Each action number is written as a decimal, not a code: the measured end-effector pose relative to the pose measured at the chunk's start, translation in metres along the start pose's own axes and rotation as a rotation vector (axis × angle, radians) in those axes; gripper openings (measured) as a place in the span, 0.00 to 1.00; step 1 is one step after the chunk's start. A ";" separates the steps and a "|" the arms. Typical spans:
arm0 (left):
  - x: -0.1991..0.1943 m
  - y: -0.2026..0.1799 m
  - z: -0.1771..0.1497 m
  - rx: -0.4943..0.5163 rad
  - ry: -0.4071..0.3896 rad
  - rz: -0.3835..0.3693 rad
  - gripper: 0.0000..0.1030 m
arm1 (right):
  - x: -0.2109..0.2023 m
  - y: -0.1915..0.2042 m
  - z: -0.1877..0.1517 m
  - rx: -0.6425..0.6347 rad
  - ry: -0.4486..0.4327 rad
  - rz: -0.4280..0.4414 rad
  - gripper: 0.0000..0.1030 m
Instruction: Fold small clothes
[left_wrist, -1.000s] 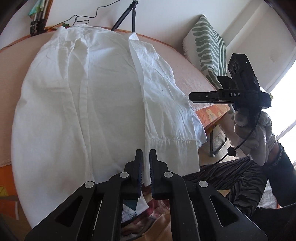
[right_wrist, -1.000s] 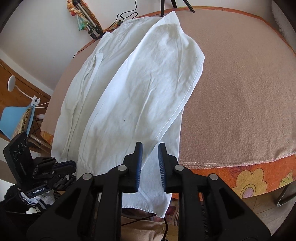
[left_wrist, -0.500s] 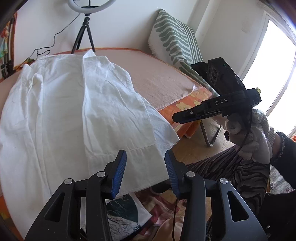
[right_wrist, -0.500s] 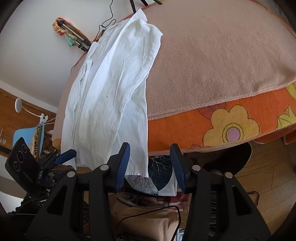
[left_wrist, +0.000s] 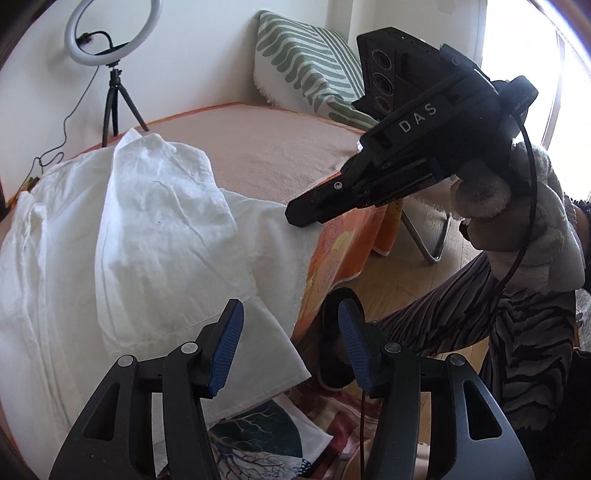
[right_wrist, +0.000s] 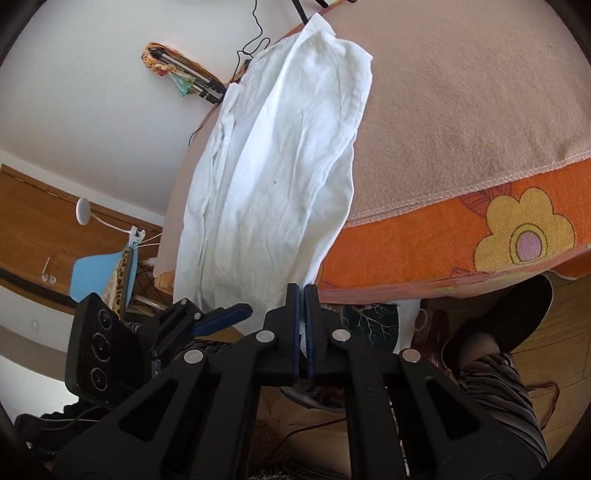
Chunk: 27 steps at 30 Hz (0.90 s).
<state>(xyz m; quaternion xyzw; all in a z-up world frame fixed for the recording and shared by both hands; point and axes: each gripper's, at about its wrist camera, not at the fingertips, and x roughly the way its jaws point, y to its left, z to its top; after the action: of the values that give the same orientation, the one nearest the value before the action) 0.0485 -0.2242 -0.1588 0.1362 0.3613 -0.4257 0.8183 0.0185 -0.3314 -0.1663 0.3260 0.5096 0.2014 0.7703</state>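
white shirt (left_wrist: 147, 236) lies on the bed (left_wrist: 280, 155), long axis 12-to-6, hem overhanging. right claw (right_wrist: 302, 295) clamped on its hem corner. left claw (left_wrist: 288, 343) opening, empty, other corner at its 10, nearer.

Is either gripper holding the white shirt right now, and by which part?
The right gripper is shut on the white shirt at its near hem edge over the bed's side. The left gripper is opening, pads clear of the cloth.
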 end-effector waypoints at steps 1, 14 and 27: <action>0.003 -0.004 0.002 0.018 -0.003 0.015 0.51 | -0.001 0.003 0.001 -0.002 -0.005 0.012 0.04; 0.014 0.037 0.005 -0.236 -0.099 -0.018 0.03 | -0.003 0.019 0.004 -0.075 -0.003 0.040 0.04; -0.009 0.054 0.010 -0.362 -0.213 -0.009 0.02 | -0.010 -0.009 0.129 -0.083 -0.121 -0.171 0.46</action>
<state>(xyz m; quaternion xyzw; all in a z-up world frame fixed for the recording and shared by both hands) 0.0931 -0.1916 -0.1498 -0.0607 0.3440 -0.3696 0.8611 0.1323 -0.3823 -0.1318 0.2607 0.4793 0.1359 0.8269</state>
